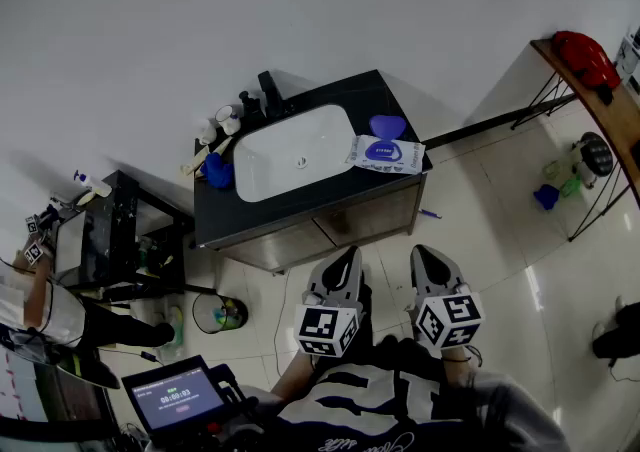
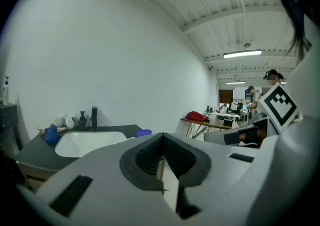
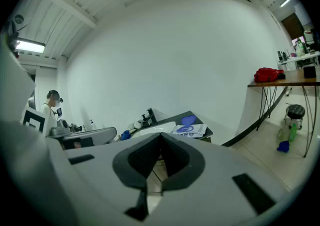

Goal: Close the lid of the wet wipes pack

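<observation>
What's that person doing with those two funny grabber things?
A person stands back from the black vanity counter, holding the left gripper and the right gripper low, both shut and empty. The white wet wipes pack with a blue label lies on the counter beside the white sink, its blue lid flipped open. Nothing touches it yet.

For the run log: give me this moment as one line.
stage: not started | wet wipes pack: on sink counter, blue lid open | left gripper: shut, empty | right gripper: shut, empty
</observation>
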`<state>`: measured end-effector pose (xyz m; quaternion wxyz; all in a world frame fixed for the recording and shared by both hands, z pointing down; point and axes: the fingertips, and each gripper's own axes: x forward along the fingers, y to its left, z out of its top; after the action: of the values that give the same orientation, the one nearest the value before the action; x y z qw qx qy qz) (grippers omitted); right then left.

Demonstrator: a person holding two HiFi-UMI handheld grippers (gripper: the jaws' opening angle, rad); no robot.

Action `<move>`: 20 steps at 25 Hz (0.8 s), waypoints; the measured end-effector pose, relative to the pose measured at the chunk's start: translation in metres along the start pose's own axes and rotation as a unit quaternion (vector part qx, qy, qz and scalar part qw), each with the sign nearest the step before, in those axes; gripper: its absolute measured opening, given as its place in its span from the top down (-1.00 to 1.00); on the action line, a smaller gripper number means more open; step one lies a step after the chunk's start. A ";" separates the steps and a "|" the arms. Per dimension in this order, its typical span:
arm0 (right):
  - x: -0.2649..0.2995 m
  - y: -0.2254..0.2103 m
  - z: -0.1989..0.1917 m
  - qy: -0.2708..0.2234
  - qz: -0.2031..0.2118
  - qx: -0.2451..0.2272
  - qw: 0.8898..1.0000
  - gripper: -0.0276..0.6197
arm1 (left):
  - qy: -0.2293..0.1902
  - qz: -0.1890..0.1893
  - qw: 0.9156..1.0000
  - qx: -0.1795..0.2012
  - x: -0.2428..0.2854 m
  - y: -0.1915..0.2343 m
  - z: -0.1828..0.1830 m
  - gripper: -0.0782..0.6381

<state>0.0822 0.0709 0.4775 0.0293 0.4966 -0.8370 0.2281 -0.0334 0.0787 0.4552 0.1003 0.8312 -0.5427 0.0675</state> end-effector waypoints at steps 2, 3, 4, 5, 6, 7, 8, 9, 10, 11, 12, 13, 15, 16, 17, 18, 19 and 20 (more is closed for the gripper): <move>0.019 -0.008 0.004 -0.001 -0.005 0.002 1.000 0.94 | -0.005 0.002 1.000 -0.004 0.018 0.016 0.005 0.78; 0.028 -0.012 0.006 -0.001 -0.008 0.003 1.000 0.94 | -0.008 0.002 1.000 -0.008 0.027 0.024 0.007 0.78; 0.038 -0.016 0.009 -0.002 -0.011 0.004 1.000 0.94 | -0.010 0.003 1.000 -0.013 0.037 0.034 0.009 0.78; 0.048 -0.020 0.011 -0.003 -0.014 0.004 1.000 0.94 | -0.012 0.003 1.000 -0.018 0.048 0.044 0.010 0.78; 0.058 -0.024 0.014 -0.003 -0.017 0.004 1.000 0.94 | -0.012 0.003 1.000 -0.022 0.059 0.054 0.012 0.78; 0.069 -0.028 0.018 -0.004 -0.021 0.004 1.000 0.94 | -0.012 0.002 1.000 -0.024 0.072 0.064 0.015 0.78; 0.080 -0.031 0.023 -0.005 -0.027 0.005 1.000 0.94 | -0.011 0.000 1.000 -0.026 0.084 0.074 0.018 0.78; 0.091 -0.034 0.029 -0.006 -0.033 0.007 0.999 0.94 | -0.010 -0.004 1.000 -0.029 0.097 0.083 0.022 0.78; 0.102 -0.038 0.035 -0.008 -0.039 0.009 0.999 0.94 | -0.008 -0.010 0.999 -0.031 0.110 0.092 0.027 0.78; 0.114 -0.041 0.041 -0.009 -0.045 0.012 0.999 0.94 | -0.006 -0.018 0.999 -0.033 0.122 0.099 0.031 0.78; 0.125 -0.044 0.046 -0.009 -0.052 0.014 0.999 0.94 | -0.004 -0.026 0.999 -0.034 0.135 0.106 0.033 0.78; 0.136 -0.047 0.051 -0.009 -0.057 0.015 0.998 0.94 | 0.000 -0.033 0.999 -0.034 0.148 0.113 0.035 0.78; 0.158 -0.051 0.060 -0.010 -0.068 0.015 0.998 0.94 | 0.009 -0.046 0.998 -0.034 0.171 0.128 0.036 0.78; 0.169 -0.053 0.063 -0.011 -0.073 0.015 0.997 0.94 | 0.014 -0.053 0.998 -0.033 0.183 0.135 0.035 0.78; 0.179 -0.056 0.066 -0.012 -0.078 0.015 0.997 0.94 | 0.019 -0.060 0.998 -0.031 0.194 0.142 0.033 0.78; 0.189 -0.059 0.069 -0.012 -0.085 0.017 0.996 0.94 | 0.025 -0.068 0.997 -0.027 0.205 0.148 0.031 0.78; 0.197 -0.063 0.071 -0.011 -0.091 0.018 0.996 0.94 | 0.032 -0.075 0.996 -0.024 0.216 0.152 0.027 0.78; 0.204 -0.066 0.072 -0.009 -0.098 0.019 0.995 0.94 | 0.039 -0.082 0.996 -0.022 0.226 0.156 0.024 0.78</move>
<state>0.0481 -0.1519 0.4927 0.0345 0.5785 -0.7801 0.2358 -0.0858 -0.1887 0.4969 0.1454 0.8674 -0.4692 0.0796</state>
